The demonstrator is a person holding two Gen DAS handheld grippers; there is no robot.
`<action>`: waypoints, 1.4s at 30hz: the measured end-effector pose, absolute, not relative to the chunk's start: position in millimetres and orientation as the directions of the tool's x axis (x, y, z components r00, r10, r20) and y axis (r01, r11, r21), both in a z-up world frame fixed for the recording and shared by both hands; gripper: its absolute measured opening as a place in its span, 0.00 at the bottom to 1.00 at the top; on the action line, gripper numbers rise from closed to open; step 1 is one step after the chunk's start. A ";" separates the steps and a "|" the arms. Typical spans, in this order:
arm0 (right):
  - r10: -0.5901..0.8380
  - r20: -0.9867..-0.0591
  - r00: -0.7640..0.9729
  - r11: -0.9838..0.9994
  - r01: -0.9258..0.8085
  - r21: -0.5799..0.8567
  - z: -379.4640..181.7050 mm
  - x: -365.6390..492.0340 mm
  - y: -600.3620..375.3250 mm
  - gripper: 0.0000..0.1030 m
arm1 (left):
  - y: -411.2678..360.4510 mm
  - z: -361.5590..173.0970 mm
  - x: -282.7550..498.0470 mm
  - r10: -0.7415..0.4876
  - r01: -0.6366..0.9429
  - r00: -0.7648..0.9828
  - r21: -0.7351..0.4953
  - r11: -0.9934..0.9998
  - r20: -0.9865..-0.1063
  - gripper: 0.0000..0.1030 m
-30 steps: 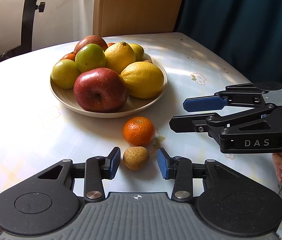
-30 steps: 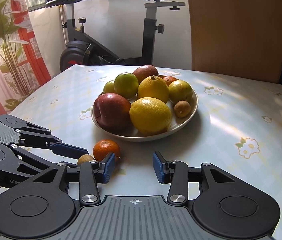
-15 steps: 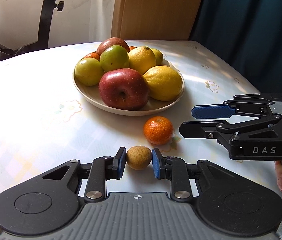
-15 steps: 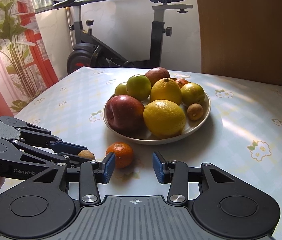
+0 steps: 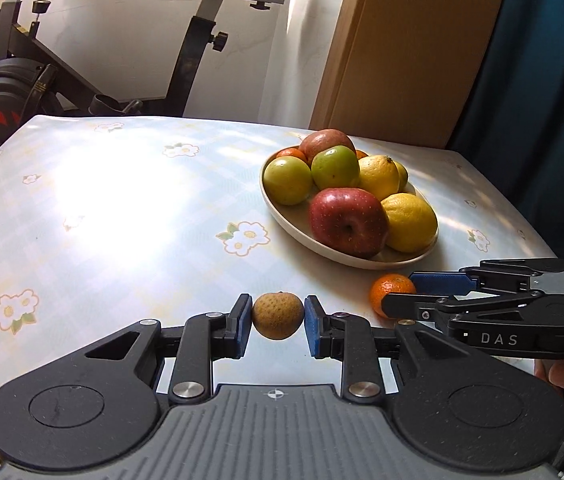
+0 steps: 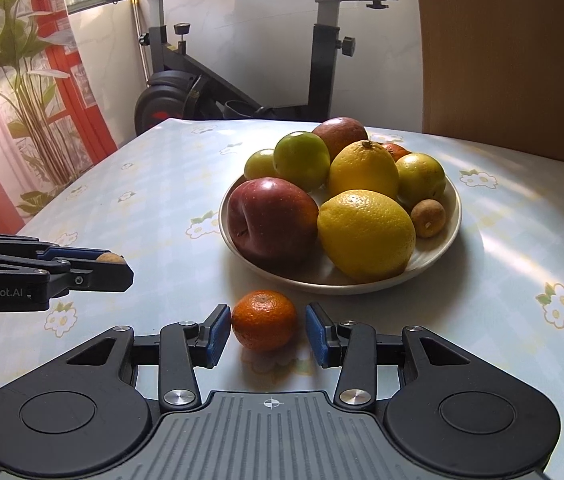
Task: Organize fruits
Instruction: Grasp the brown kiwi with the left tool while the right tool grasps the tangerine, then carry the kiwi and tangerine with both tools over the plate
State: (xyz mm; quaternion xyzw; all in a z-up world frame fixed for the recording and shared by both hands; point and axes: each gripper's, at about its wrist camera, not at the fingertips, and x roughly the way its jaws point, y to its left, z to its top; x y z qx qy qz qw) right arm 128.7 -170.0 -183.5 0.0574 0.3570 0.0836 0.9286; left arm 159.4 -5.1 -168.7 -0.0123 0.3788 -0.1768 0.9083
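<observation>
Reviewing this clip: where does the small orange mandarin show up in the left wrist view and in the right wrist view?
Left wrist view: the mandarin lies on the table at lower right, partly behind the right claw.
Right wrist view: the mandarin sits at bottom centre, between the right claw's open pads.
Shared landmark: the fruit plate, just beyond the mandarin in both.

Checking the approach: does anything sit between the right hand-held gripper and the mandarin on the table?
Nothing visible. The mandarin already lies between the open fingers of the right hand-held gripper, pads not pressing it.
</observation>
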 end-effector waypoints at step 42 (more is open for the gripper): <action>0.168 -0.561 0.810 0.986 -0.128 0.111 -152.2 96.3 -138.9 0.32 | -33.5 -115.9 166.9 -0.394 0.391 0.707 -0.139 0.910 -0.587 0.29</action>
